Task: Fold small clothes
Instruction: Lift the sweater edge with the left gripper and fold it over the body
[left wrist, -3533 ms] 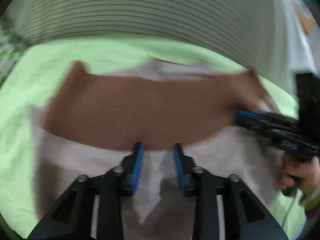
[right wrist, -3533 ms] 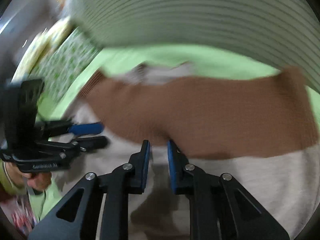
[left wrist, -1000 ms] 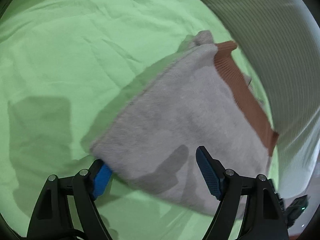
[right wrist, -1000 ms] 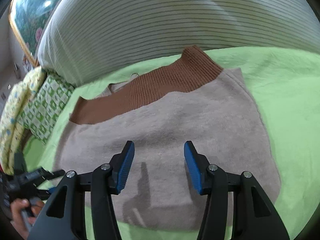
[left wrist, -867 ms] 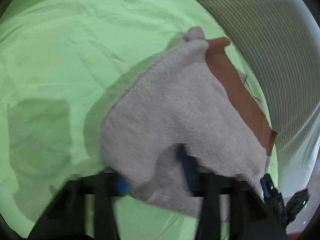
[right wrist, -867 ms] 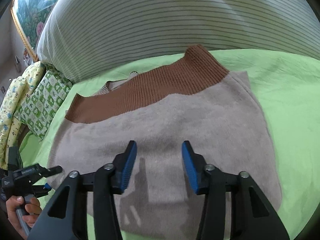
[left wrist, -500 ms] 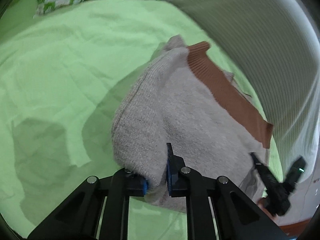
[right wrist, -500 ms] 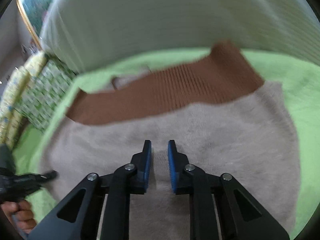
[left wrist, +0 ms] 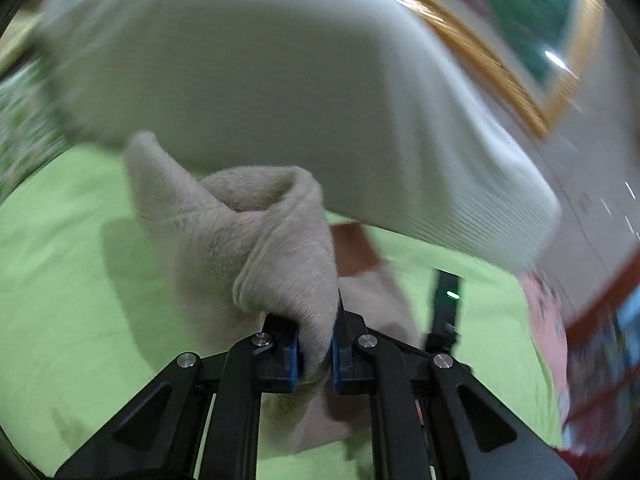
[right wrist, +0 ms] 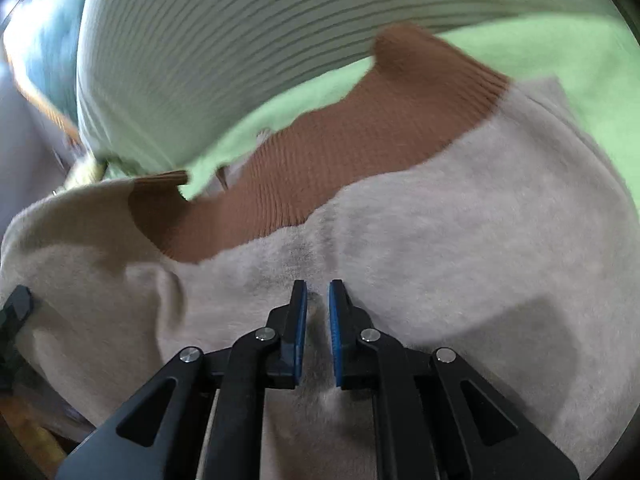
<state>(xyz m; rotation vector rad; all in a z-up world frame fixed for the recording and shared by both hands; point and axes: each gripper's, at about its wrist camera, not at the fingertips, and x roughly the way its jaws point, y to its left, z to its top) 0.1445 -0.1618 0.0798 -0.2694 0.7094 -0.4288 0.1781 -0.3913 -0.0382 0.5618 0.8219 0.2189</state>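
A small beige fleece garment (right wrist: 460, 220) with a brown ribbed band (right wrist: 340, 132) lies on the green bed sheet (right wrist: 600, 64). My left gripper (left wrist: 316, 344) is shut on a bunched fold of the beige garment (left wrist: 256, 236) and holds it lifted off the sheet. My right gripper (right wrist: 318, 320) is nearly closed, its blue pads pressed into the garment's middle with a pinch of fleece between them. The other gripper's black body (left wrist: 444, 312) shows behind the lifted fold in the left wrist view.
A large white striped pillow (right wrist: 280, 28) lies just behind the garment; it also fills the top of the left wrist view (left wrist: 280, 88). A gold-framed picture (left wrist: 520, 40) hangs beyond. Green sheet (left wrist: 60, 280) spreads to the left. A patterned pillow (left wrist: 20, 132) sits far left.
My left gripper closed on the garment's left edge and lifted it up and over toward the right. My right gripper closed from wide open down onto the garment's middle.
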